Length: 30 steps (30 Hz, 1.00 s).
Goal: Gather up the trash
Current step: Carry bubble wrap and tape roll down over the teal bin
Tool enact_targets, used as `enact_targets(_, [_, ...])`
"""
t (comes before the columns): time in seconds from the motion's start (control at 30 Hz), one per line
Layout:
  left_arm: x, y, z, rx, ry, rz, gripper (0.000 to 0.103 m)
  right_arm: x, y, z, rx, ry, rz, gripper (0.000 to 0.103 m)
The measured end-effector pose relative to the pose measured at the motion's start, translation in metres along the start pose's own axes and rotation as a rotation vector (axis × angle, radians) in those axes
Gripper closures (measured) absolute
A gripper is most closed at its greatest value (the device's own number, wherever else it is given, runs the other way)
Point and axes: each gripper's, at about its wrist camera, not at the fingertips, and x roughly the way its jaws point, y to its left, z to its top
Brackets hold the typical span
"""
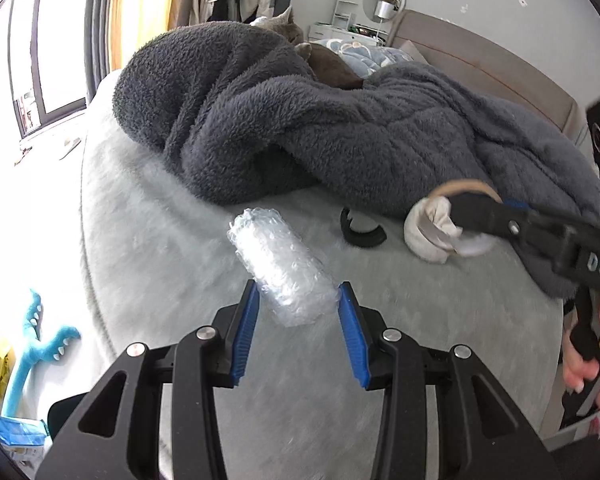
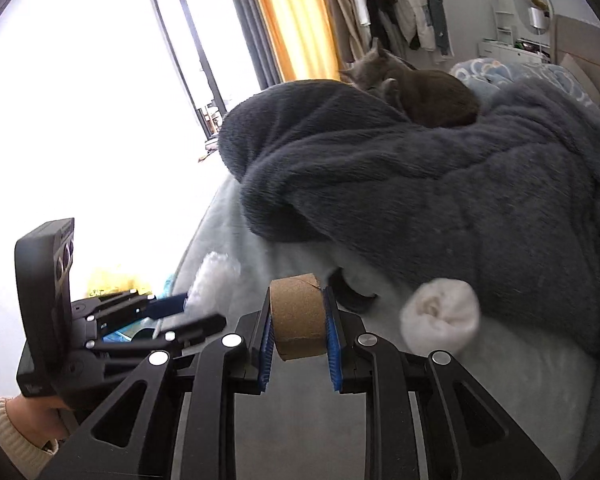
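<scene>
A roll of clear bubble wrap (image 1: 278, 266) lies on the pale bed sheet (image 1: 148, 216). My left gripper (image 1: 298, 294) is open, its blue pads on either side of the roll's near end. My right gripper (image 2: 298, 316) is shut on a brown cardboard tape core (image 2: 298, 316), held above the sheet; in the left wrist view the core (image 1: 470, 186) shows as a thin ring. A balled white sock (image 2: 440, 316) lies just right of it, also in the left wrist view (image 1: 428, 232). A black curved piece (image 1: 360, 232) lies near the blanket.
A heaped dark grey fleece blanket (image 1: 320, 120) covers the far half of the bed, with a grey cat (image 2: 416, 88) behind it. A blue plush toy (image 1: 40, 344) lies on the floor at the left. A window (image 1: 40, 60) and hanging clothes (image 2: 388, 4) are beyond.
</scene>
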Motion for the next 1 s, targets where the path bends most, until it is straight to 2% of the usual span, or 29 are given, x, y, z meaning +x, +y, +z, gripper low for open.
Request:
enact_targets(0.23, [-0.017, 0.022, -0.014, 0.004, 0.023, -0.007, 0.06, 0.025, 0.031, 0.006, -0.025, 0.018, 0.024, 0.081])
enact_targets(0.6, [-0.043, 0.081, -0.036, -0.032, 0.053, 0.054, 0.06, 0.052, 0.094, 0.02, -0.101, 0.006, 0.076, 0.081])
enact_targets(1.0, [-0.049, 0.16, -0.081, -0.109, 0.195, 0.123, 0.06, 0.093, 0.164, 0.019, -0.175, 0.054, 0.155, 0.081])
